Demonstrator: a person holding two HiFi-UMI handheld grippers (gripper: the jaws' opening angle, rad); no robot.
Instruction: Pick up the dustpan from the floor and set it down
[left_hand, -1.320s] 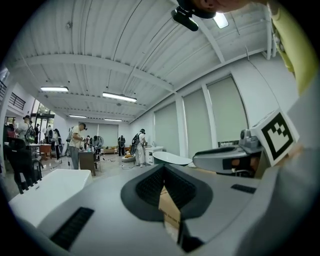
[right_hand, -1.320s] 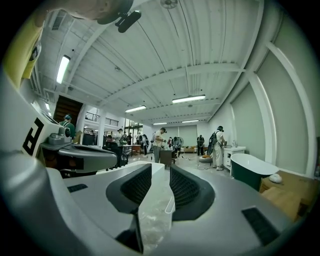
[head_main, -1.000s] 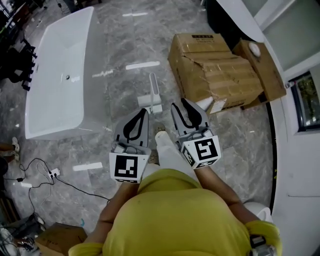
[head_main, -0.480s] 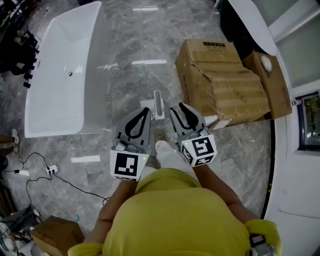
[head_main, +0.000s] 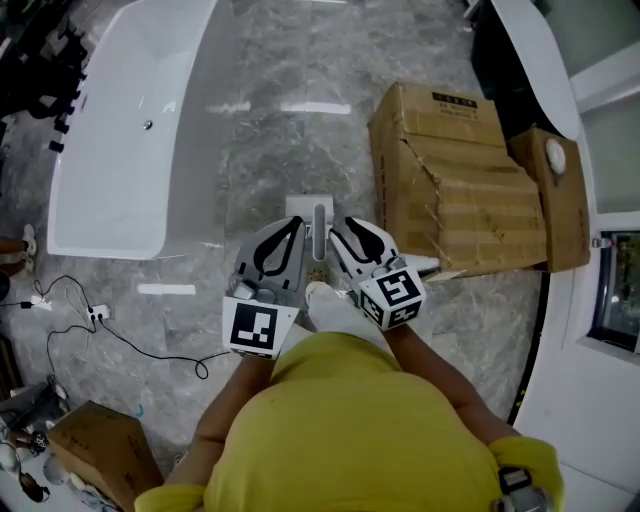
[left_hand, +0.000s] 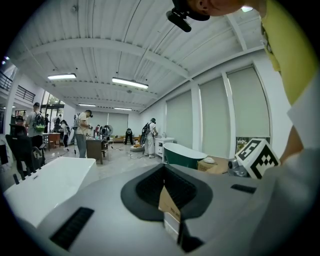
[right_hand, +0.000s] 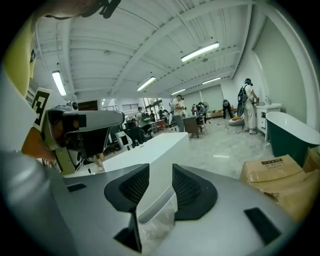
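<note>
The step in hand is judged to be the approach. The dustpan (head_main: 318, 224) is seen standing on the grey marble floor (head_main: 262, 150) with its slim handle upright, and it is not yet lifted. In the head view it lies at 12 o'clock from the person, just beyond the tips of both tools. The left tool (head_main: 293, 230) is at its 7 o'clock and the right tool (head_main: 346, 230) at its 5 o'clock. A white bathtub (head_main: 120, 140) is placed at 10 o'clock and a pair of cardboard boxes (head_main: 450, 170) at 2 o'clock, both clear of the pan.

The right tool's jaws are opening and are seen spread to a middling gap in the right gripper view. A pale, partly translucent piece, taken to be the dustpan, is sighted low in that gap, but the pads are not pressed on it. The left tool's jaws are held only a narrow slit apart. A sliver of cardboard box is seen through the slit, and nothing is pinched.

The next move calls for one tool (the right, by its widening jaws, seems the likelier) to be brought forward and down until the handle stands squarely between the pads. Only then should the jaws be closed. Since the handle is thin and the pan hangs below it, a centred grip and a straight lift are judged necessary, so that the pan is not swung or tipped before it is set down.
</note>
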